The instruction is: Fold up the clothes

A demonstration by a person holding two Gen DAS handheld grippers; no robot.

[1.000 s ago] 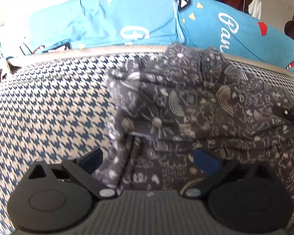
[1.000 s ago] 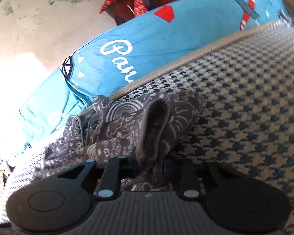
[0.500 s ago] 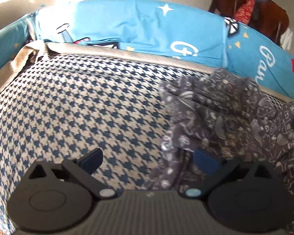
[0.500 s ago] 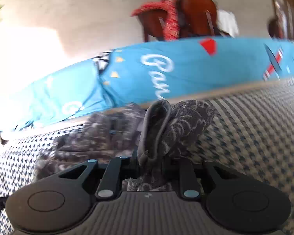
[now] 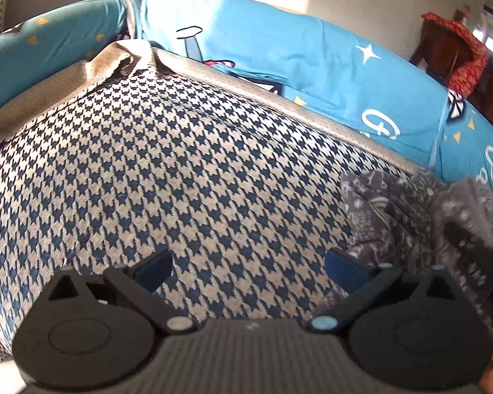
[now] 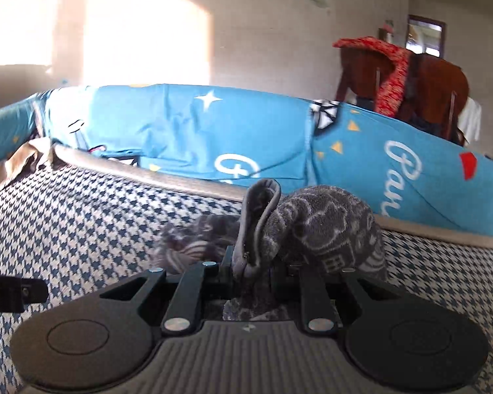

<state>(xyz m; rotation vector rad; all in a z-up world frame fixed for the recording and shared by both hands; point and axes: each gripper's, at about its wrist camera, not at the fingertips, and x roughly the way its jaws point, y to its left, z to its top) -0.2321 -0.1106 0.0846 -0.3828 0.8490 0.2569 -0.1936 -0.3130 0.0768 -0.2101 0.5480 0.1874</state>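
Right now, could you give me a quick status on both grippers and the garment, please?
Left gripper open, empty, over houndstooth cover. Right gripper shut on grey patterned garment, fabric bunched between the jaws. Nothing in the way.

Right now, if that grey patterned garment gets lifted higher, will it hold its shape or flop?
Probably flop: the grey patterned garment already droops in soft folds around the shut right gripper. It looks fuzzy, so likely grippy rather than slippery. The rest may drag over the houndstooth cover.

Houndstooth mattress [image 5: 180, 170]: bare across its middle and left edge; the crumpled grey garment [image 5: 410, 216] blocks its right side. Blue bolster [image 6: 187, 131] walls the far edge.
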